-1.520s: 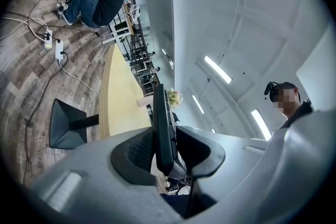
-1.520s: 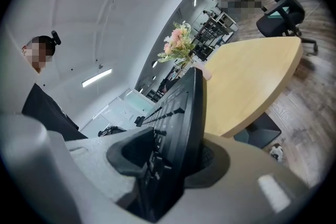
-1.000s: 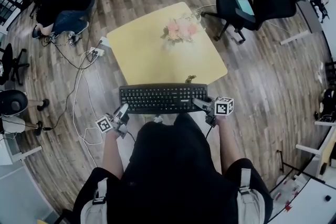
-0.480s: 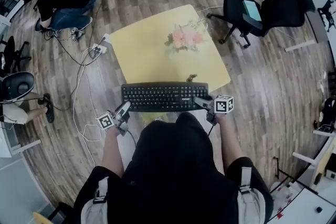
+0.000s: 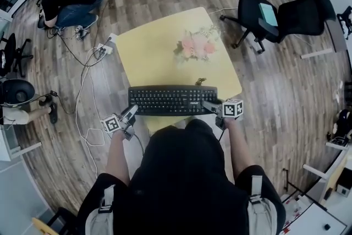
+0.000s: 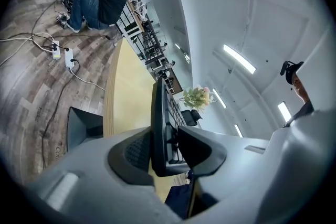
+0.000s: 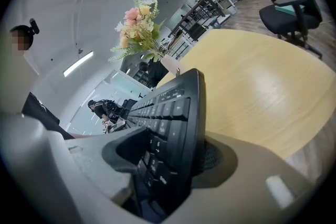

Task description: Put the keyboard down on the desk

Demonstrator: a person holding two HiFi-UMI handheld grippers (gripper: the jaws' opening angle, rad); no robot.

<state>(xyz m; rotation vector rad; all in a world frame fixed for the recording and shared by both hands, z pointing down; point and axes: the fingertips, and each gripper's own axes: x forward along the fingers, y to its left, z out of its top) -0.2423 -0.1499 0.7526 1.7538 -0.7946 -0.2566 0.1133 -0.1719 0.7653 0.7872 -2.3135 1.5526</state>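
**A:** While the left gripper (image 5: 131, 114) and right gripper (image 5: 209, 107) are opening their jaws, what should they mind?

**B:** Each end of the keyboard (image 5: 173, 100) sits between spreading fingers. I'd let them part fully, then draw straight outward without dragging it.

**A:** Where is it?

**B:** Flat along the near edge of the yellow desk (image 5: 154, 52), keys up. It's black, long and rigid-looking, with a number pad. Its ends may overhang slightly.
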